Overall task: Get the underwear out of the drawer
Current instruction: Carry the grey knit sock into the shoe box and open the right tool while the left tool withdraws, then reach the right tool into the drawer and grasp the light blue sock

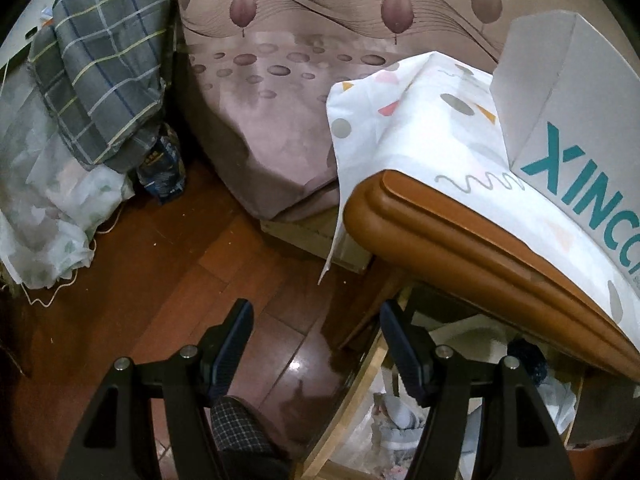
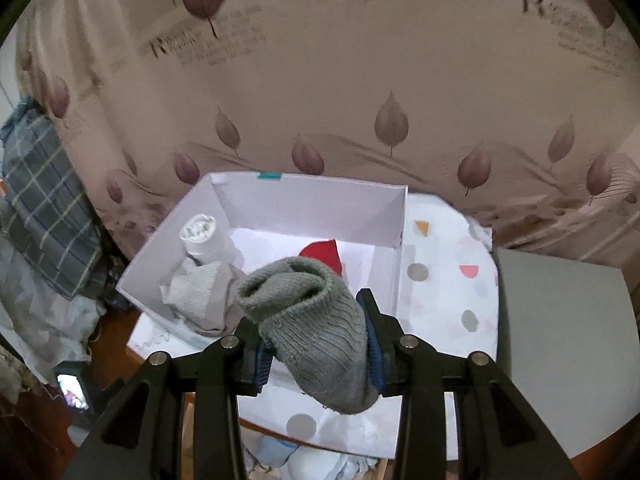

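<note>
In the right wrist view, our right gripper (image 2: 316, 340) is clamped on a rolled grey knit garment (image 2: 310, 320) at lower centre, held above the white cardboard box (image 2: 304, 204) on the cloth-covered surface (image 2: 452, 280). Our left gripper (image 1: 316, 344) stands apart and empty at the bottom of its view, over the wooden floor (image 1: 168, 264), beside the open drawer (image 1: 352, 412).
</note>
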### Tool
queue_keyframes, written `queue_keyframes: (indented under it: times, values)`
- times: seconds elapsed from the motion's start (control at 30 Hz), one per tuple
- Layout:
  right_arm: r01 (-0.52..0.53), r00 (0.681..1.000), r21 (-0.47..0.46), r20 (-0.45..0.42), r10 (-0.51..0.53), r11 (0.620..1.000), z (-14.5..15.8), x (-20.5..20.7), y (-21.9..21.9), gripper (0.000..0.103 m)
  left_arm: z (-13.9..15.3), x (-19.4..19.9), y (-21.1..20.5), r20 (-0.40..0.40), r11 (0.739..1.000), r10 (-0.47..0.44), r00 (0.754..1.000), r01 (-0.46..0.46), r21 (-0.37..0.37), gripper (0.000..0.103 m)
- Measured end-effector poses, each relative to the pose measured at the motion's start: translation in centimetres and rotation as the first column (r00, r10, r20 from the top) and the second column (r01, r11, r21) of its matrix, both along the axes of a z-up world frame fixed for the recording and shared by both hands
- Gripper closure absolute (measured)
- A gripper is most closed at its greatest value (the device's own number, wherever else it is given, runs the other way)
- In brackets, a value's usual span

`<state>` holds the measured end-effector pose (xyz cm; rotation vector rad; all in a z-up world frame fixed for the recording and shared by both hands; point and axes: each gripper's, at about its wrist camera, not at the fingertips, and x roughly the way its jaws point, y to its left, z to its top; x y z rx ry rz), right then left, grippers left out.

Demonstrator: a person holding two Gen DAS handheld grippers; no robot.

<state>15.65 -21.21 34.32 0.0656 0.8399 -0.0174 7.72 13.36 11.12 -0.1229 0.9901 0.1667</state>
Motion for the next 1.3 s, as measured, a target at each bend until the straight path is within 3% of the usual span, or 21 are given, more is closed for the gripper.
queue_keyframes:
  times: [0.33,0.43,0.57,0.73,0.8,0.93,1.1,1.3]
  values:
    - [-0.017,0.993,-0.045,-0.117,0.012,0.999,-4.6,4.4,1.6,0.064,-0.2,0.3,-0.4,-0.013,1.0,-0.016,1.0,0.016,0.004,0.035]
    - [-0.021,0.993,-0.065,-0.116,0.013,0.998,-5.1,4.8,1.9,0.057,-0.4,0.4,-0.4,-0.019,1.0,-0.02,1.0,0.02,-0.001,0.035]
    - [-0.01,0.996,-0.069,-0.091,0.003,0.998,-4.9,4.7,2.0,0.039,-0.6,0.6,-0.9,-0.03,0.999,-0.036,0.999,0.036,0.01,0.035]
    - [-0.033,0.999,-0.035,-0.023,0.033,0.999,-2.8,1.6,1.8,0.037,-0.9,0.6,-1.0,-0.036,0.999,-0.043,0.998,0.043,0.014,0.035]
    - [-0.059,0.998,-0.02,-0.011,0.059,0.998,-2.2,-1.2,1.8,0.028,-1.1,0.6,-0.9,-0.047,0.999,-0.044,0.998,0.044,0.005,0.035]
    - [-0.111,0.994,-0.041,-0.025,0.11,0.993,-2.7,-6.0,2.2,0.024,-1.3,0.6,-0.9,-0.054,0.999,-0.044,0.998,0.044,-0.001,0.035]
    - [-0.2,0.971,-0.083,-0.151,0.186,0.976,-7.3,-11.2,3.0,0.018,-1.3,0.4,-1.1,-0.053,0.999,-0.049,0.997,0.049,0.001,0.035]
    - [-0.274,0.912,-0.048,-0.331,0.244,0.96,-15.6,-12.2,4.9,0.018,-1.6,0.6,-1.3,-0.067,0.998,-0.055,0.996,0.055,-0.003,0.035]
